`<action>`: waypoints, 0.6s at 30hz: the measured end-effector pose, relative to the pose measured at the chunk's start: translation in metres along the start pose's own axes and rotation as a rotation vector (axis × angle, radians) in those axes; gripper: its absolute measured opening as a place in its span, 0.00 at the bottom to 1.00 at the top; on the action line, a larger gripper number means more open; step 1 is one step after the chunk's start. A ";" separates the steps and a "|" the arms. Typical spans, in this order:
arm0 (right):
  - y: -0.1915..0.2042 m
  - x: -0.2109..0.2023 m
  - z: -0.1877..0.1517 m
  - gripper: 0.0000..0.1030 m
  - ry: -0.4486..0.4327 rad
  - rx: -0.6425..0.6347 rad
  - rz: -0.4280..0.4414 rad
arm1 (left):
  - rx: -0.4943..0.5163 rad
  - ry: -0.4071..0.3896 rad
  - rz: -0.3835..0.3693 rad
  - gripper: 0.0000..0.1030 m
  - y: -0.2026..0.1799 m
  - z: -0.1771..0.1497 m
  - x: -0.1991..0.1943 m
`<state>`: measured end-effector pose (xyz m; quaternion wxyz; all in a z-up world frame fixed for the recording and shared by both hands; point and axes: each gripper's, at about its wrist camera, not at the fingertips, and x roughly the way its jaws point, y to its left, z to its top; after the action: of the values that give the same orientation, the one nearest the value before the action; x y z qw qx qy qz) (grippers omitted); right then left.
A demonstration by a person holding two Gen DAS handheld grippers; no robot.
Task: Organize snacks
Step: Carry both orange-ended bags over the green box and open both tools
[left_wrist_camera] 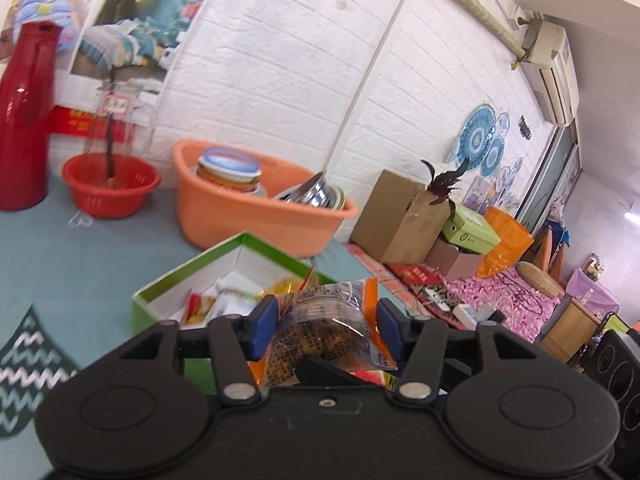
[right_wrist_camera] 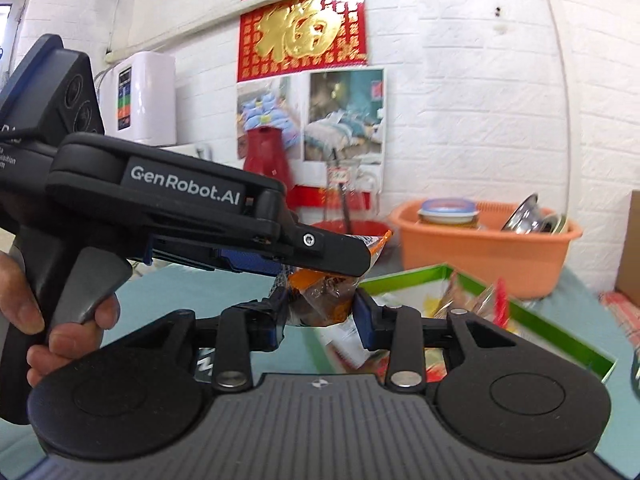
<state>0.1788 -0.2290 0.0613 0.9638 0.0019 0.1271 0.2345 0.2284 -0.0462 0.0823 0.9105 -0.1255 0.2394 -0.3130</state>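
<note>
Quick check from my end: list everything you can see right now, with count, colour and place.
Snack packet: one, orange and clear, held by both grippers.
Box: one, green, white inside, on the teal surface, snacks in it.
Tub: one, orange, behind the box, bowls inside.
Basket: one, red, by the wall.
Flask: one, red, far left.
Cardboard box: one, brown, right.
Left gripper: black, shut on the packet.
Right gripper: black, shut on the packet.
</note>
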 end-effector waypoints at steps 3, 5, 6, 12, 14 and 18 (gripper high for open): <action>-0.019 0.012 0.010 0.60 -0.011 -0.028 -0.025 | -0.003 -0.024 -0.026 0.62 0.003 0.013 0.021; -0.029 0.020 0.014 0.60 -0.016 -0.047 -0.041 | -0.019 -0.038 -0.040 0.63 0.008 0.019 0.034; -0.034 0.024 0.015 0.60 -0.021 -0.056 -0.049 | -0.032 -0.043 -0.046 0.63 0.011 0.022 0.040; -0.044 0.069 0.011 0.65 0.063 -0.202 -0.141 | -0.099 -0.041 -0.025 1.00 0.034 0.027 0.068; -0.046 0.074 0.006 0.84 0.075 -0.221 -0.177 | -0.118 -0.058 0.023 1.00 0.039 0.023 0.065; -0.049 0.056 -0.002 1.00 0.012 -0.198 -0.167 | -0.100 -0.035 0.063 1.00 0.045 0.018 0.061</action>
<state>0.2487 -0.2473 0.0424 0.9747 -0.1051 0.1088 0.1646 0.3032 -0.0484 0.0591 0.9165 -0.1687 0.2425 -0.2696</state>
